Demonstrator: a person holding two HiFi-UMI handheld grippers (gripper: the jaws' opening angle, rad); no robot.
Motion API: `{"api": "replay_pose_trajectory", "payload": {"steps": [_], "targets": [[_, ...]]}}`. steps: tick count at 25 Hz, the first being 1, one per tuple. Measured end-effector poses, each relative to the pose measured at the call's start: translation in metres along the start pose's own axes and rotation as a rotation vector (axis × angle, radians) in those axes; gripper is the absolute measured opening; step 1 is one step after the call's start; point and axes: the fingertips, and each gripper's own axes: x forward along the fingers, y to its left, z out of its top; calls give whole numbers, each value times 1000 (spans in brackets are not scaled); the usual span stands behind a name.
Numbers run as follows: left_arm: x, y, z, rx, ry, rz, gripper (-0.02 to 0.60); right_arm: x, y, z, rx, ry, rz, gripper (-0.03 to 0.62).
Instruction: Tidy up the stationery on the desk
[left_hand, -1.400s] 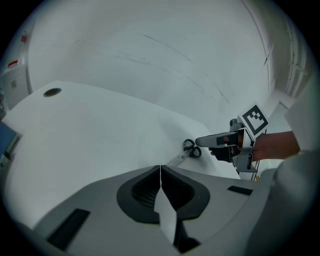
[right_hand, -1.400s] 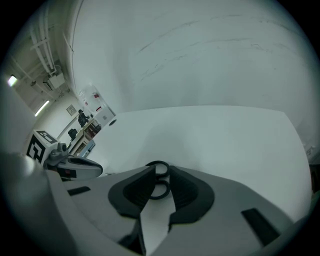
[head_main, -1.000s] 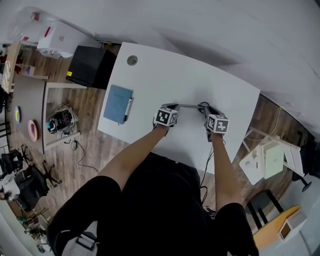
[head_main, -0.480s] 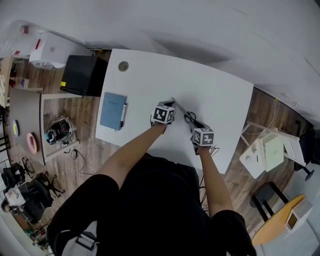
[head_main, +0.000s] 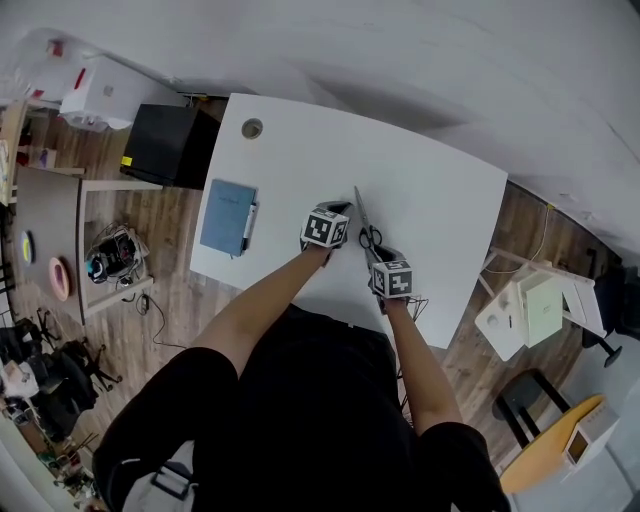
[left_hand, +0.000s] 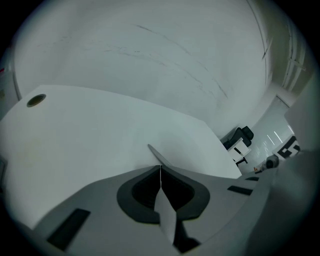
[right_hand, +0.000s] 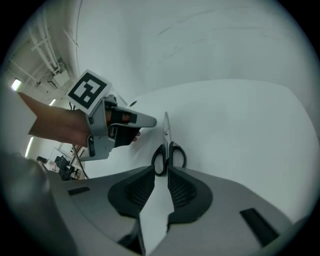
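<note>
The person wears a black short-sleeved top (head_main: 300, 400), the forearms bare below it, and a pale grey strap (head_main: 172, 482) with a dark buckle lies against it. The left gripper (left_hand: 160, 167) and right gripper (right_hand: 161, 171) have matt grey bodies with dark pads (right_hand: 182, 190) set in rounded hollows. Each carries a cube (head_main: 326, 229) of black-and-white square markers

Head view looks steeply down on the desk (head_main: 430, 190); both gripper views skim it closely, seemingly toward the wall (left_hand: 150, 50).
</note>
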Motion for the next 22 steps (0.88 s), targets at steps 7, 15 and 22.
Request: {"api": "replay_pose_trajectory", "payload": {"steps": [7,15,22], "targets": [[-32,-14,-26,-64,-66,-15,15,16,-9,18,-168,17,-63,98],[-85,-25,-63,-126,-143,29,15,24,-14,22,-367,43,-155,97],[-121,-23,-71,-76,-173,-46,15,21,-1,22,-362,-8,-206,89]]}}
